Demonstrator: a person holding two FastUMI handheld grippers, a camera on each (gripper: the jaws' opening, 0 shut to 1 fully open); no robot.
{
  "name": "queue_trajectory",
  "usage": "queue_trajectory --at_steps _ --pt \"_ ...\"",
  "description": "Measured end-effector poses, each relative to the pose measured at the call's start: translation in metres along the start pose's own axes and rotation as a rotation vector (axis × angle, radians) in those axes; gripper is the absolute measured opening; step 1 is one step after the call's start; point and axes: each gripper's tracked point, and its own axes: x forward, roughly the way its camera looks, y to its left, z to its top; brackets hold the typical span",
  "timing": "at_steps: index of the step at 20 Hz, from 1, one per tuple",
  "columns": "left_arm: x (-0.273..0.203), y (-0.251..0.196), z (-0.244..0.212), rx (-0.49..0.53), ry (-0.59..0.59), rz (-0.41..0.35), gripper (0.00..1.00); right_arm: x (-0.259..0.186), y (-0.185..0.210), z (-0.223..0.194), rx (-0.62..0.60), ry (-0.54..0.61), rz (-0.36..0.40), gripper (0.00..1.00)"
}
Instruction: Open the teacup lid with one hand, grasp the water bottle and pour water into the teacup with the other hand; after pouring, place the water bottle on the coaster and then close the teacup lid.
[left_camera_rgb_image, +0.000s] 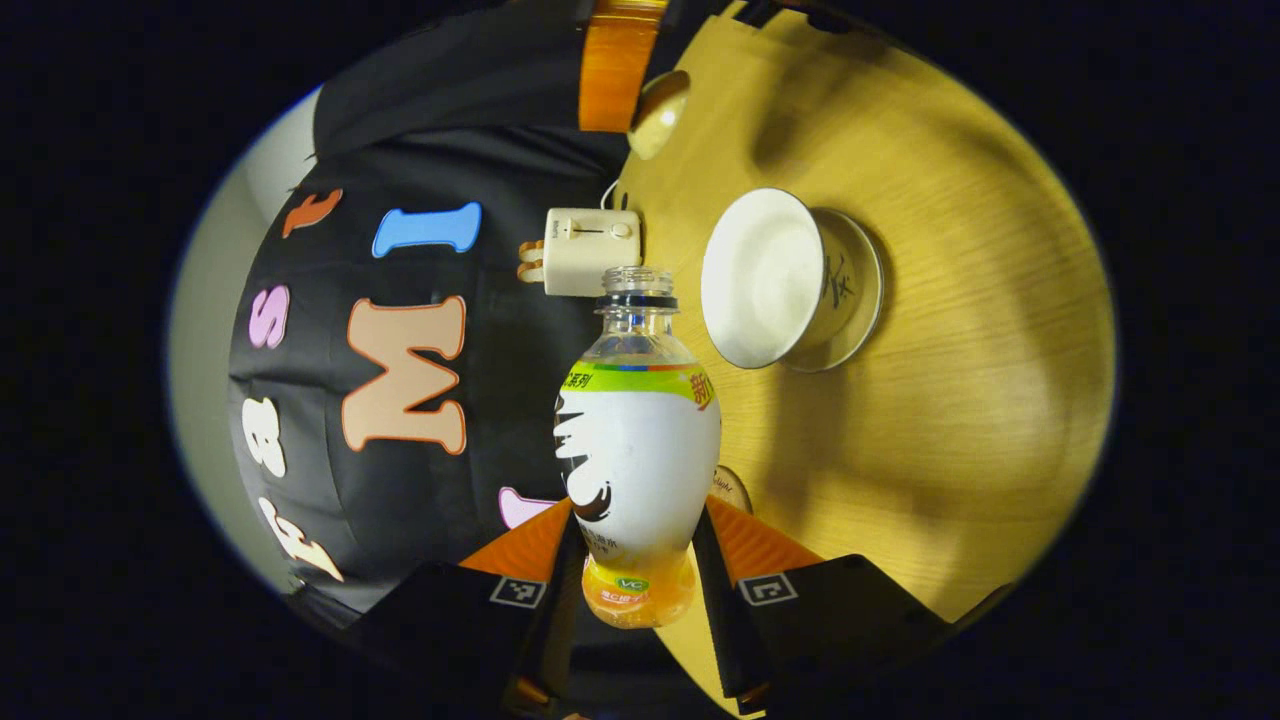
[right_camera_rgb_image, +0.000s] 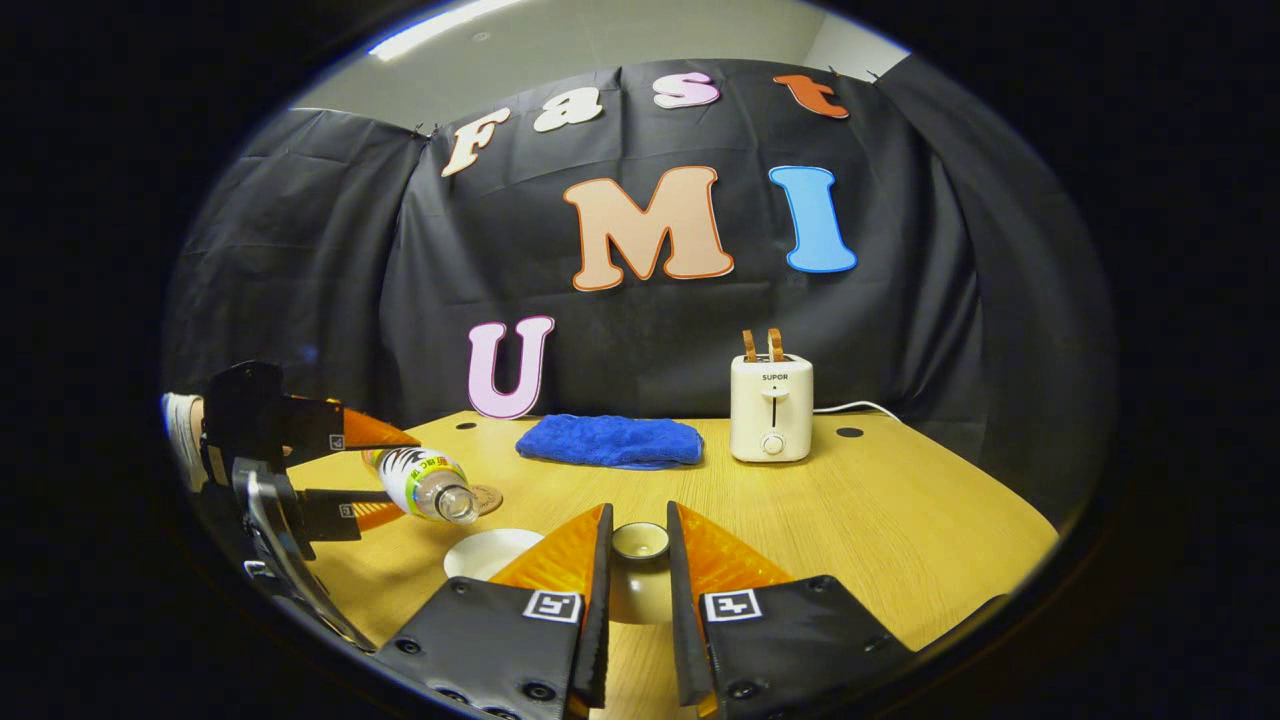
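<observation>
My left gripper is shut on a clear uncapped water bottle with a white and green label. The bottle lies tipped on its side, its mouth close to the rim of the open white teacup, which stands on a glass saucer. No stream of water is visible. In the right gripper view the bottle points at the teacup, with the left gripper behind it. My right gripper is shut on the cream teacup lid, held above the table. A round coaster lies just beyond the bottle's mouth.
A cream toaster with two slices in it stands at the back right of the wooden table, its cord trailing right. A folded blue cloth lies at the back middle. The black booth wall closes the far side.
</observation>
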Motion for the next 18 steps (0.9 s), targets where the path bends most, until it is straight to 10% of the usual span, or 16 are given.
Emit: queue_trajectory --at_steps 18 --pt "0.016 0.039 -0.016 -0.914 -0.092 0.120 0.54 -0.001 0.011 -0.004 -0.012 0.013 0.026 0.30"
